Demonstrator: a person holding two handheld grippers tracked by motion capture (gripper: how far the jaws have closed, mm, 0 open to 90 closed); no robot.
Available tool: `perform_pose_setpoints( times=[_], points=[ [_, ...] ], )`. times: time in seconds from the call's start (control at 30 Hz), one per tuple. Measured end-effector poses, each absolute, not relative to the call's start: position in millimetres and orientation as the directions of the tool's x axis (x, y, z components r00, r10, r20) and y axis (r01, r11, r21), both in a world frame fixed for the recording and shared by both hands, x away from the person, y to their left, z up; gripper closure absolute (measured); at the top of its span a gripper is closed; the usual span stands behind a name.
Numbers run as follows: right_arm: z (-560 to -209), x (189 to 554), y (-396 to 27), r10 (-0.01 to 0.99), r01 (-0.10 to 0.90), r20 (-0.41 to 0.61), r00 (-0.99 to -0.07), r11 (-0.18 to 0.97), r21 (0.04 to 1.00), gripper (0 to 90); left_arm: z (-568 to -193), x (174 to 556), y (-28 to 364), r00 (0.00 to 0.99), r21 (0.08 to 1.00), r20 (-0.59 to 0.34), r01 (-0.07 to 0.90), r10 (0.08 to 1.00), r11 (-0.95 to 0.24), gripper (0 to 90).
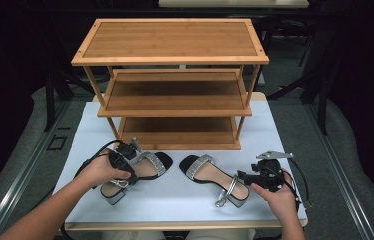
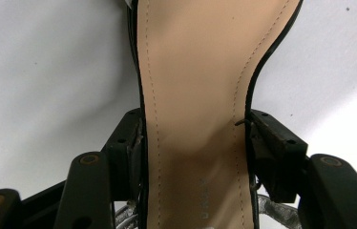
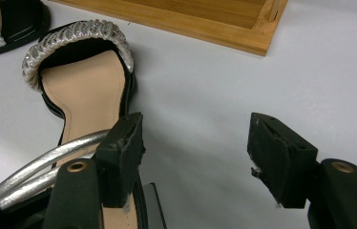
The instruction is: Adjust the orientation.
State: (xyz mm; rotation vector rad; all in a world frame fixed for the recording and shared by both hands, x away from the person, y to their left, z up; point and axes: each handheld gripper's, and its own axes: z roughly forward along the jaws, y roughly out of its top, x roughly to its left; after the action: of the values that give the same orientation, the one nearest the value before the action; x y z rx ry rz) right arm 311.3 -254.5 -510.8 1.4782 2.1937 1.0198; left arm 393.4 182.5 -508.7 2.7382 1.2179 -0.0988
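On white tabletop (image 1: 175, 200), left gripper (image 1: 125, 167) clamped across tan-insoled black sandal (image 1: 137, 172); right gripper (image 3: 195, 157) gaped empty beside matching silver-strapped sandal (image 3: 83, 90).

Black grippers (image 1: 125, 159), brass-coloured screws, trailing cables

The left sandal (image 2: 193, 119) is cut off by the frame at toe and heel, its insole print unreadable.
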Motion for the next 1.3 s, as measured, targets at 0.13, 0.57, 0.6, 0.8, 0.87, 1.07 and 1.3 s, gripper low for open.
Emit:
perform_pose_setpoints(
  times=[0.13,0.57,0.6,0.8,0.87,1.07,1.3],
  points=[
    [-511.1,311.5,-254.9,0.897,0.680,0.132,-0.422,0.217,0.700,36.9,-505.3,394.4,183.0,0.665,0.126,-0.122,0.747,0.737,-0.653,43.4],
    [-512.7,312.2,-254.1,0.900,0.681,0.133,-0.416,0.211,0.702,36.9,-492.1,398.7,186.5,0.641,0.167,-0.128,0.766,0.756,-0.621,43.5],
    [-512.8,312.2,-254.0,0.899,0.681,0.133,-0.416,0.211,0.702,36.9,-491.6,399.7,186.4,0.641,0.171,-0.125,0.766,0.757,-0.620,43.5],
    [-512.9,312.3,-254.8,0.897,0.684,0.139,-0.420,0.212,0.698,36.9,-492.0,412.1,182.5,0.606,0.191,-0.124,0.792,0.786,-0.581,43.4],
    [-513.1,312.4,-254.7,0.898,0.684,0.138,-0.418,0.211,0.698,36.9,-493.0,416.9,181.6,0.597,0.194,-0.121,0.798,0.793,-0.570,43.4],
    [-513.6,312.6,-256.2,0.900,0.685,0.138,-0.414,0.208,0.698,36.9,-500.6,431.0,178.1,0.563,0.197,-0.109,0.820,0.819,-0.537,43.4],
    [-513.1,312.2,-256.9,0.901,0.685,0.140,-0.410,0.204,0.699,36.9,-505.7,432.6,178.0,0.578,0.195,-0.109,0.810,0.809,-0.553,43.0]
  ],
)
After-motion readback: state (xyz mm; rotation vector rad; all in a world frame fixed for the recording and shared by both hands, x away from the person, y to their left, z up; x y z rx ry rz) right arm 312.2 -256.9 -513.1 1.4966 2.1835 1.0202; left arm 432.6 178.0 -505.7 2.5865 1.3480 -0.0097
